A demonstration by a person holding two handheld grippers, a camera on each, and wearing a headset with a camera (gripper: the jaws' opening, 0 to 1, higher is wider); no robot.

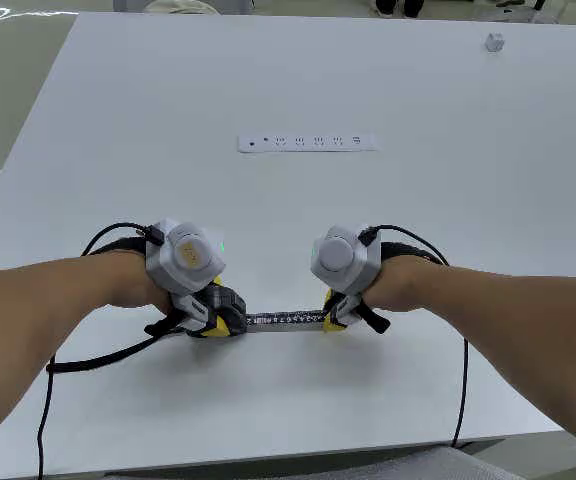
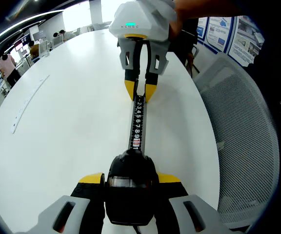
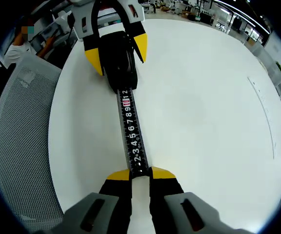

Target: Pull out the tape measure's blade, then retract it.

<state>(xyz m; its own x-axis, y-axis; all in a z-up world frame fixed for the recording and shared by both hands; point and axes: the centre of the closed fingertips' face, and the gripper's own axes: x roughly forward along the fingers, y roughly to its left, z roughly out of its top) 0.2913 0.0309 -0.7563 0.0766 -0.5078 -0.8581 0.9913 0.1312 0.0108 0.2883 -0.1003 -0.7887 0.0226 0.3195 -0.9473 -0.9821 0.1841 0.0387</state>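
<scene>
Left gripper [image 2: 130, 178] clamps the tape measure [image 3: 119, 56]; right gripper [image 3: 140, 173] pinches the blade [image 3: 130, 127], tip hidden.

This is an open-plan office or lab workroom. A broad white table [image 1: 418, 150] carries a power strip [image 1: 307, 143] at 12 o'clock in the head view. Pale glossy floor [image 1: 8, 90] lies past the table's edge at 10 o'clock. In the left gripper view a grey mesh chair [image 2: 248, 136] stands beside the table at 3 o'clock. Posters [image 2: 221, 29] hang on a wall at 1 o'clock, and people [image 2: 6, 66] sit among desks at 10 o'clock. In the right gripper view, strip lights [image 3: 230, 10] run along the ceiling at 1 o'clock, over more desks.
</scene>
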